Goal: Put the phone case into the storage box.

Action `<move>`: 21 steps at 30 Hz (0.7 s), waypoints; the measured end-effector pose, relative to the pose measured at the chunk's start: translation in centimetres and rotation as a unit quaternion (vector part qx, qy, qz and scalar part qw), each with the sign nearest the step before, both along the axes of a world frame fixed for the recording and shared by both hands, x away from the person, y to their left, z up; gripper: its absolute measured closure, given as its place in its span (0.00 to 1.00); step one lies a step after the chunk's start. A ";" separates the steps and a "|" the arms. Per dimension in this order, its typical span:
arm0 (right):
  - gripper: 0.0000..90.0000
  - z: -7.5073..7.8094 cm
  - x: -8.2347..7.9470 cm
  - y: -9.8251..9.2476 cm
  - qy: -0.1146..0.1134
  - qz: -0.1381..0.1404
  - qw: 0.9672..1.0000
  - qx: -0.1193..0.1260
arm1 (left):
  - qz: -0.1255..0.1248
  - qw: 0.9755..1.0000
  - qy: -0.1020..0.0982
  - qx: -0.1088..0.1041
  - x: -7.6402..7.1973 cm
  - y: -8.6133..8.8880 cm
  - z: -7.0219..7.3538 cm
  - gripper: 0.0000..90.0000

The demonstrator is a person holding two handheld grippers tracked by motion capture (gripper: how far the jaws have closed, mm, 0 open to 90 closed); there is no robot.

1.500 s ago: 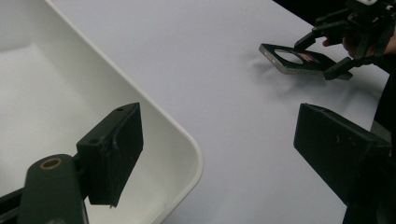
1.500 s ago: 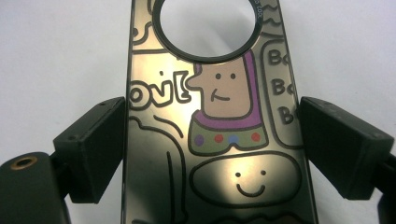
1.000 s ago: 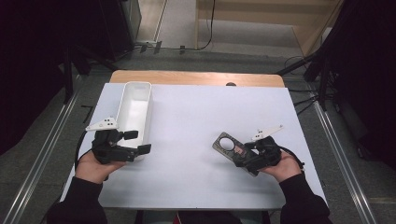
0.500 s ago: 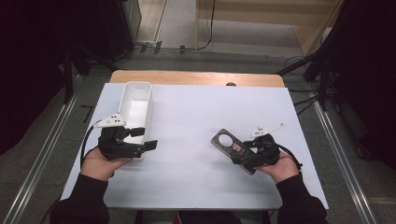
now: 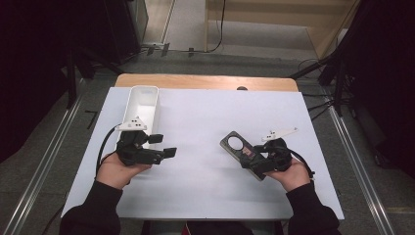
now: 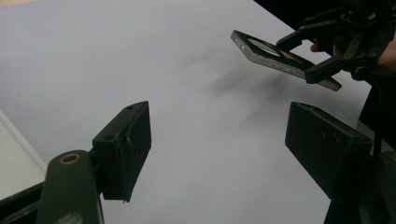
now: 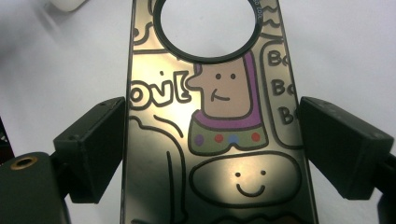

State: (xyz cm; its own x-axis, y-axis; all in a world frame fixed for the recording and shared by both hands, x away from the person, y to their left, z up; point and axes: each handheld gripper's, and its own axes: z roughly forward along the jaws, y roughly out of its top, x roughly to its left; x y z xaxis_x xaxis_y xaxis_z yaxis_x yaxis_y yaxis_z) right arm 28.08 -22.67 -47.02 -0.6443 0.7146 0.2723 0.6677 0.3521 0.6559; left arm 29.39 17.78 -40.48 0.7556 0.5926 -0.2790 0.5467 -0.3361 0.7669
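A lab-like recording space: white table (image 5: pixel 205 122), metal floor rails (image 5: pixel 49 161), trailing cables (image 5: pixel 318 105)

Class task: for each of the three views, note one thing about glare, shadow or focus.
High view: surroundings dark, the white table evenly lit. Left gripper view: soft blurred shadows on the table beneath the plate held by the right gripper; near jaws slightly soft. Right gripper view: bright glare patches on the shiny plate, jaws dark at its edges.

On the table (image 5: pixel 205 117) my left gripper (image 5: pixel 164 146) sits at the left, just in front of the tray (image 5: pixel 143 100) at the far-left corner. My right gripper (image 5: pixel 253 157) is well apart at the right, its jaws either side of the tag (image 5: pixel 240 148).
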 end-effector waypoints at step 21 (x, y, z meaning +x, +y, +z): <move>0.12 0.2 0.8 1.2 0.016 -0.037 0.999 0.017 | 0.007 1.000 0.012 -0.002 1.4 -3.0 -1.2 0.25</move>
